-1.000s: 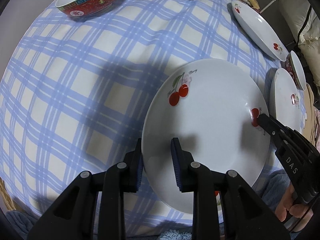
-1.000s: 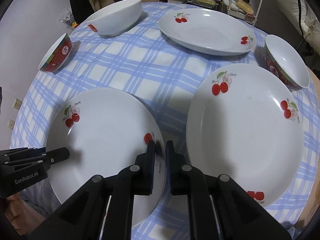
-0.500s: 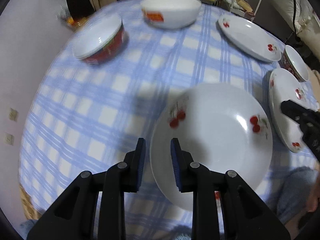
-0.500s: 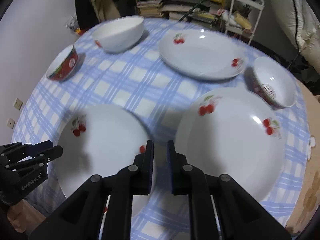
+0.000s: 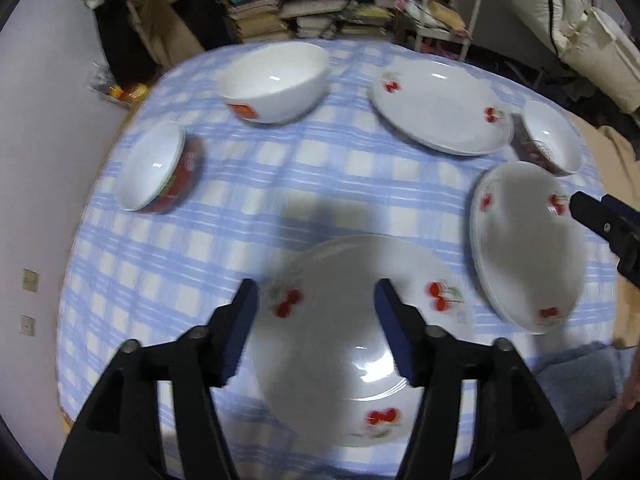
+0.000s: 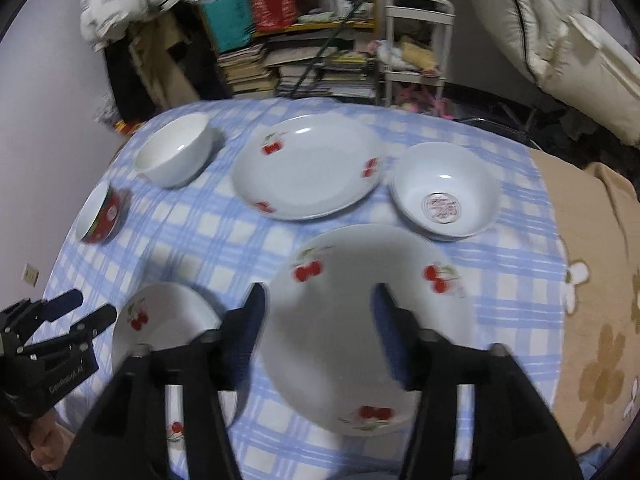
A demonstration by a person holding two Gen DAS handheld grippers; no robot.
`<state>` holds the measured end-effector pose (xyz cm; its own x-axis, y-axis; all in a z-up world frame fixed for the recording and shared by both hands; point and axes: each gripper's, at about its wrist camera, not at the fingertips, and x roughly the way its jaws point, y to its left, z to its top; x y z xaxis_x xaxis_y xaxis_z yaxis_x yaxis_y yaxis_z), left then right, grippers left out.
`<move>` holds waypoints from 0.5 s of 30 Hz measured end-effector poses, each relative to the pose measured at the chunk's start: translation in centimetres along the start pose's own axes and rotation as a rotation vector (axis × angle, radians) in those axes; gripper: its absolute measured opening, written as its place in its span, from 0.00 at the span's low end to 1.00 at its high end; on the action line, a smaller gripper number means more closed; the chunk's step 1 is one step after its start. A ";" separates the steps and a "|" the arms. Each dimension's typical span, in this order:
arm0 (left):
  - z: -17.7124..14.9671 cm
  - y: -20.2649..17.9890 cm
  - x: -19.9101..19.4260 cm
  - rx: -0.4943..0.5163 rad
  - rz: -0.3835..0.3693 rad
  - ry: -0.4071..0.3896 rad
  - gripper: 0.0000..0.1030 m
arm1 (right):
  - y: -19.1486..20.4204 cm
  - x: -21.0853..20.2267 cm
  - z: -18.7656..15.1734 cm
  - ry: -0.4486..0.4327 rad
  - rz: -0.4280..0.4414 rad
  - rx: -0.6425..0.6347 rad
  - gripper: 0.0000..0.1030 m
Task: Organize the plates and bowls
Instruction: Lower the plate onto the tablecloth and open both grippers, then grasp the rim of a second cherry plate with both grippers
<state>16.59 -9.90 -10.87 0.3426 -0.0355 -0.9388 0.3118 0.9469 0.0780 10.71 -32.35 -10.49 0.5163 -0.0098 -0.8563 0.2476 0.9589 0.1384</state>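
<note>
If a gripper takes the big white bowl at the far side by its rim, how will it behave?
The white bowl looks like glazed ceramic, so probably stiff, slippery and breakable. Its deep body on a narrower base suggests it may tip when pushed high.

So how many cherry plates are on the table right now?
3. Near-left plate lies beside the left gripper; near-right plate lies under the open right gripper; far plate sits between two white bowls. None appear stacked, though blur could hide one.

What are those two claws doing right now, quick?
Left claw: open, holding nothing, above a white cherry-print plate.
Right claw: open, holding nothing.
</note>
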 end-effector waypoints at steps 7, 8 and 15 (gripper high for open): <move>1.9 -3.8 -1.0 0.039 -0.048 -0.042 0.77 | -4.1 -1.1 0.4 -0.023 -0.043 0.057 0.95; 2.2 -4.4 -0.9 0.052 -0.047 -0.043 0.77 | -4.6 -1.1 0.3 -0.023 -0.054 0.067 0.95; 3.4 -6.8 0.8 0.081 -0.068 -0.031 0.77 | -9.4 -0.4 0.1 0.020 -0.072 0.240 0.95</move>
<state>17.74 -17.41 -10.97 0.3451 -0.1097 -0.9321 0.4057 0.9130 0.0427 8.21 -41.40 -11.37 0.4752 -0.0675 -0.8773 0.4715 0.8613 0.1891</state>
